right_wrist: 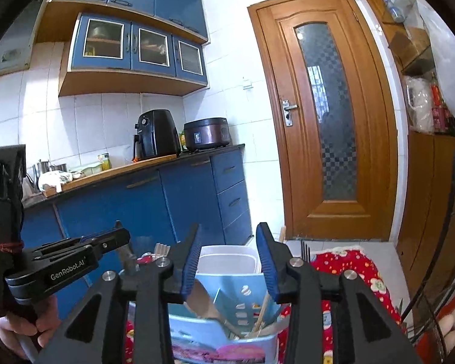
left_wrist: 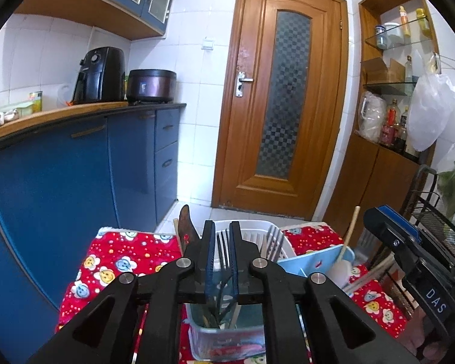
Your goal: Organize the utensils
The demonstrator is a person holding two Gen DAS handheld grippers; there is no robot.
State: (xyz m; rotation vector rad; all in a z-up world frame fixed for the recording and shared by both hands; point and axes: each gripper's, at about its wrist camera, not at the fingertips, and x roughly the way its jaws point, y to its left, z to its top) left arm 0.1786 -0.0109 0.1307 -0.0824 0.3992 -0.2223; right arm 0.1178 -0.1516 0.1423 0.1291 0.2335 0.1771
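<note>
My left gripper (left_wrist: 221, 242) is shut on a metal fork (left_wrist: 223, 250), tines up, held over a clear plastic bin (left_wrist: 227, 338) with several utensils in it. A white basket (left_wrist: 254, 233) behind it holds more forks (left_wrist: 274, 241). A light blue holder (left_wrist: 315, 262) to the right holds a wooden spoon (left_wrist: 350, 230). My right gripper (right_wrist: 229, 261) is open and empty above the blue holder (right_wrist: 242, 300), which holds a wooden spatula (right_wrist: 203, 298) and chopsticks (right_wrist: 262, 311). The left gripper (right_wrist: 75, 256) shows at the left of the right wrist view.
A red cartoon-print cloth (left_wrist: 121, 261) covers the small table. Blue counter cabinets (left_wrist: 75, 176) stand on the left, a wooden door (left_wrist: 285, 97) ahead. A black wire rack (left_wrist: 433, 221) is on the right, with eggs (right_wrist: 452, 324) in it. The right gripper body (left_wrist: 415, 261) is close by.
</note>
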